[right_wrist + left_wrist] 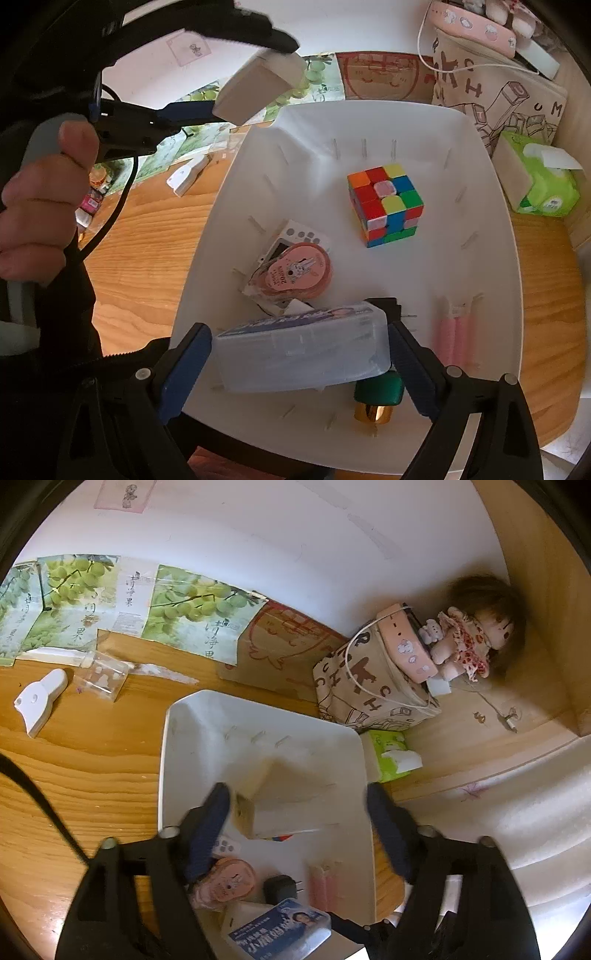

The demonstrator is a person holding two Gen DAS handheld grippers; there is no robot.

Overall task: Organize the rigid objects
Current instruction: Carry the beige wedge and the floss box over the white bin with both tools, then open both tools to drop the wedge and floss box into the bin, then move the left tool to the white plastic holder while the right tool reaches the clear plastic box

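Wooden worktop (147,229), white plastic bin (498,221) at centre.

- Far left: a hand (40,206) grips the left tool (295,790), which hangs above the bin's far-left corner. Its jaws are wide. A white rectangular block (280,805) sits between them, blurred. The wrist view shows a gap on each side of it, so it does not look clamped.
- Bin, left: pink correction tape (295,273) lies on a white keypad device (295,236).
- Bin, near centre: the right tool (299,332) grips a translucent case with blue label (303,354) by its ends, over the bin floor.
- Bin, far centre-right: Rubik's cube (384,203), alone.
- Bin, near right: green-capped gold bottle (376,391), then a pink item (452,332), too blurred to identify.
- Right of the bin: green tissue pack (543,184); lettered canvas bag (480,96) behind it.
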